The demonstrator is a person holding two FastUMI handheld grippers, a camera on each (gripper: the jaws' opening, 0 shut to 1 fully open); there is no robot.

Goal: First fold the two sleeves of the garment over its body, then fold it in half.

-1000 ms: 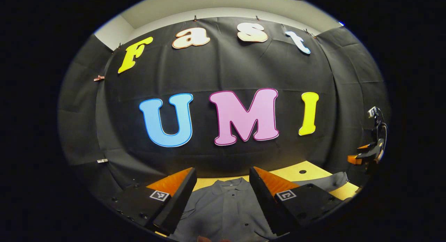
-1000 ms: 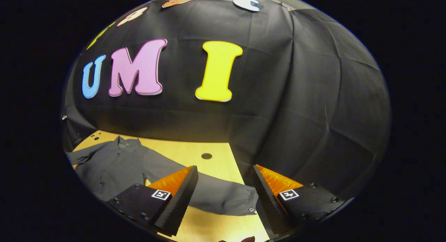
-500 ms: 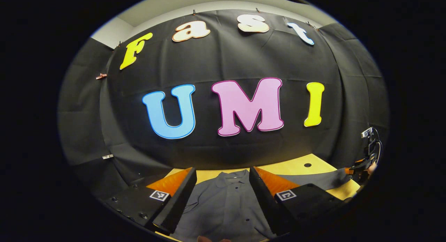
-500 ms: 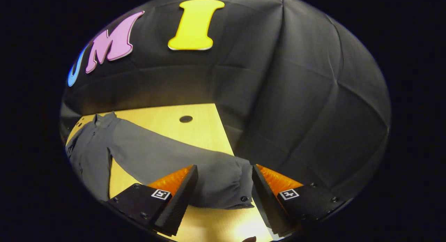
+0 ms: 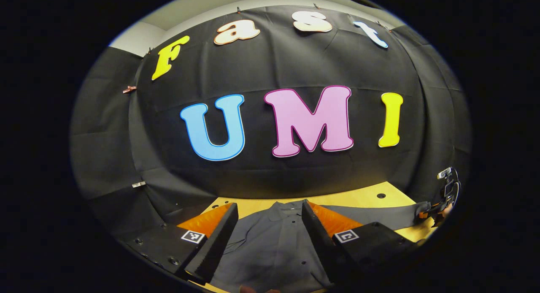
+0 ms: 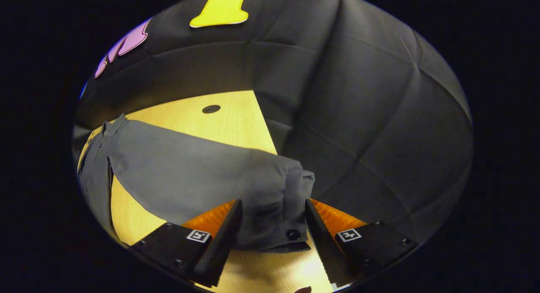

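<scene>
- a dark grey shirt [image 5: 274, 242] lies flat on the light wooden tabletop [image 5: 358, 198], collar toward the black cloth wall [image 5: 295, 65] at the back.
- in the left gripper view, the left claw [image 5: 270, 238] hangs over the shirt's body, its two fingers spread wide with the button placket showing between them; nothing is pinched and i cannot tell that either finger touches the cloth.
- from there, the shirt's sleeve [image 5: 379, 215] runs out along the tabletop to the right, and at its far end the other gripper is seen small at the edge of the view, right at the cuff.
- in the right gripper view, the right claw [image 6: 272, 238] stands wide open around the cuff [image 6: 278, 225] of that outstretched sleeve; the cuff end with its dark button [image 6: 292, 234] sits in the gap between the fingers, and the fingers do not look pressed together on it.
- the sleeve here stretches away to the left toward the shirt's body and collar [image 6: 114, 125], lying flat on the tabletop and not yet folded over.
- a round dark hole [image 6: 211, 109] in the tabletop lies beyond the sleeve, near the wall.
- the cuff lies close to the tabletop's right edge, where the black cloth drops beside it.
</scene>
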